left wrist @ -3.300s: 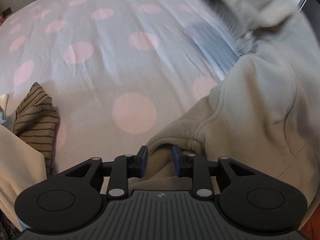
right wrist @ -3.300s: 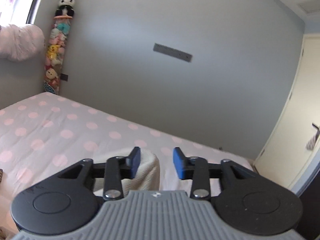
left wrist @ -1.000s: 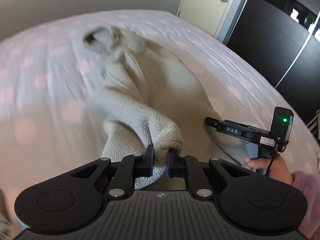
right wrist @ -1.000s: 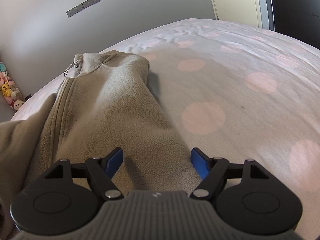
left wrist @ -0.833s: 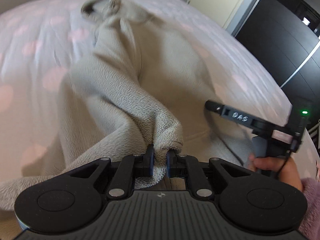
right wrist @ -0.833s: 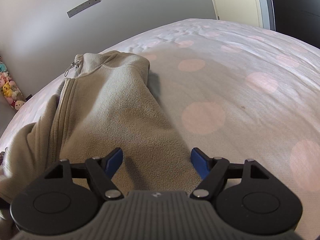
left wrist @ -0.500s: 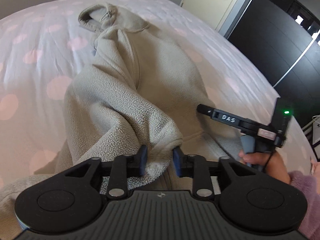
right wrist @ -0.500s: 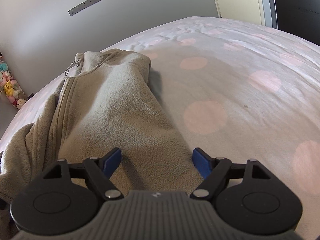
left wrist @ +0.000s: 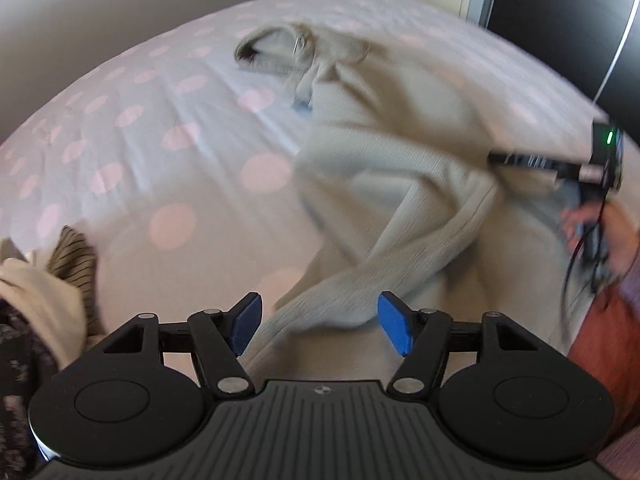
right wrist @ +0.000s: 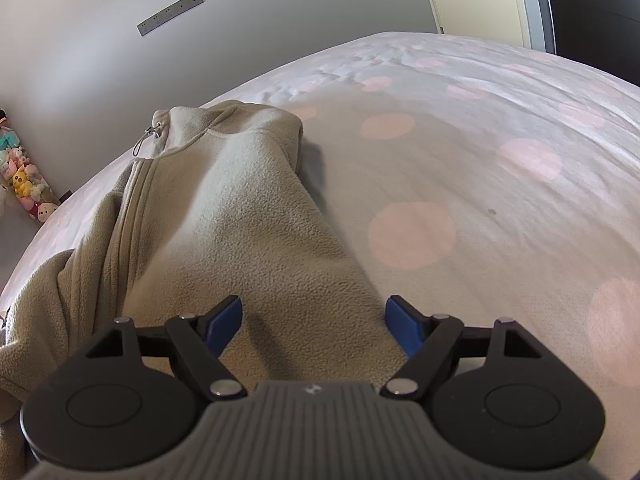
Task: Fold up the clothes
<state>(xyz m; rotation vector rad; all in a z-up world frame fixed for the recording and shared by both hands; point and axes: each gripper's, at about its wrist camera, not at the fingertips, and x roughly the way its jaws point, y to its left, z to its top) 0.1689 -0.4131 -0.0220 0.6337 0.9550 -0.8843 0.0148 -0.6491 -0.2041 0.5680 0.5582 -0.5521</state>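
The left gripper (left wrist: pixel 320 328) has let go: a second ago it pinched a fold of the fleece (left wrist: pixel 400 168), and its jaws have just been opening, so now they stand wide apart with the sleeve (left wrist: pixel 360 288) lying loose below and between them, pads not pressing it. The view is also more blurred than before and sits higher over the bed (left wrist: pixel 120 128).

Left wrist view: the fleece stretches away across the dotted sheet, long axis running from near the gripper up to the far collar (left wrist: pixel 272 48), which points toward the wall. The sleeve crosses the body on a slant, from upper right down to lower left, cuff end nearest the jaws. At right, a hand (left wrist: pixel 600 232) holds the right gripper low at the fleece's near edge. At far left lies a small heap of clothes (left wrist: pixel 52 276), one piece striped.

Right wrist view: nothing has shifted here. The right gripper (right wrist: pixel 316 326) has jaws spread wide, straddling the fleece's (right wrist: pixel 248 232) near hem without squeezing it. The garment runs straight away from the camera, zip (right wrist: pixel 128 216) along its left side, collar (right wrist: pixel 216 120) at the far end by the wall. Bare dotted bed (right wrist: pixel 500 168) to the right; plush toys (right wrist: pixel 24 184) in the far left corner.
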